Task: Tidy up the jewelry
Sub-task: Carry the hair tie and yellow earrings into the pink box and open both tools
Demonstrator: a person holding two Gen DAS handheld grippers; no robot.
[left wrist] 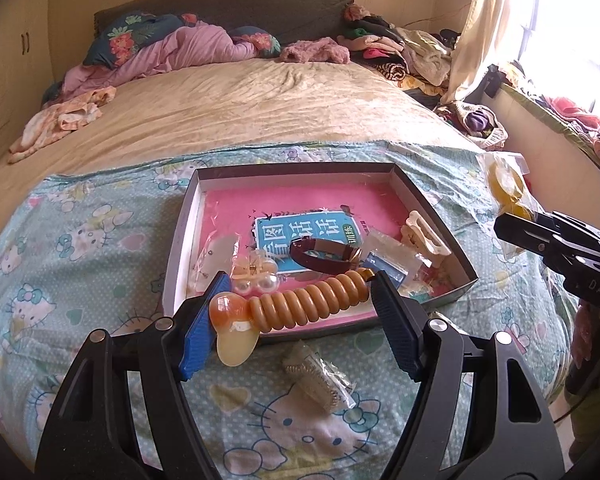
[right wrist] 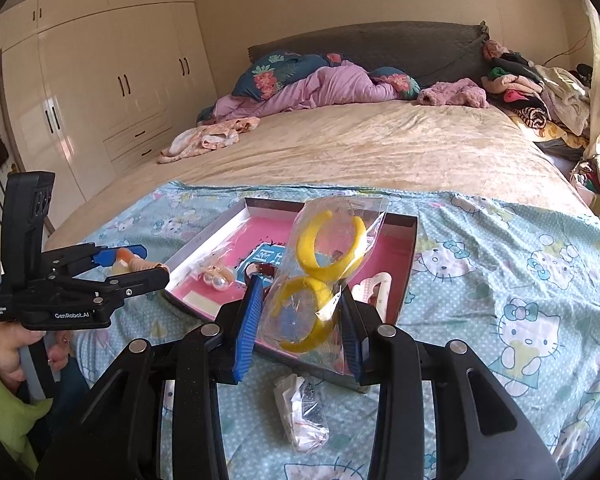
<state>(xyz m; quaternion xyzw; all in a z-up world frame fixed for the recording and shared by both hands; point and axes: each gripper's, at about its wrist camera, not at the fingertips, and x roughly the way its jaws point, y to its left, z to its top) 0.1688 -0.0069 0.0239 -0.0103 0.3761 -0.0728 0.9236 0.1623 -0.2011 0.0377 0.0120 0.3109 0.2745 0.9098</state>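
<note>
Left gripper (left wrist: 296,312) pinches the amber coil hair tie (left wrist: 308,302) endwise above the tray's (left wrist: 440,208) near rim; right gripper (right wrist: 300,320) clamps the bagged yellow bangles (right wrist: 324,264) over it. Either could slip out short, onto the bedspread (left wrist: 100,240).

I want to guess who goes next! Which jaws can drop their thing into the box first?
Probably left. The left gripper holds the coiled amber hair tie right at the box's near rim. The right gripper holds the bagged yellow bangles higher above the box.
</note>
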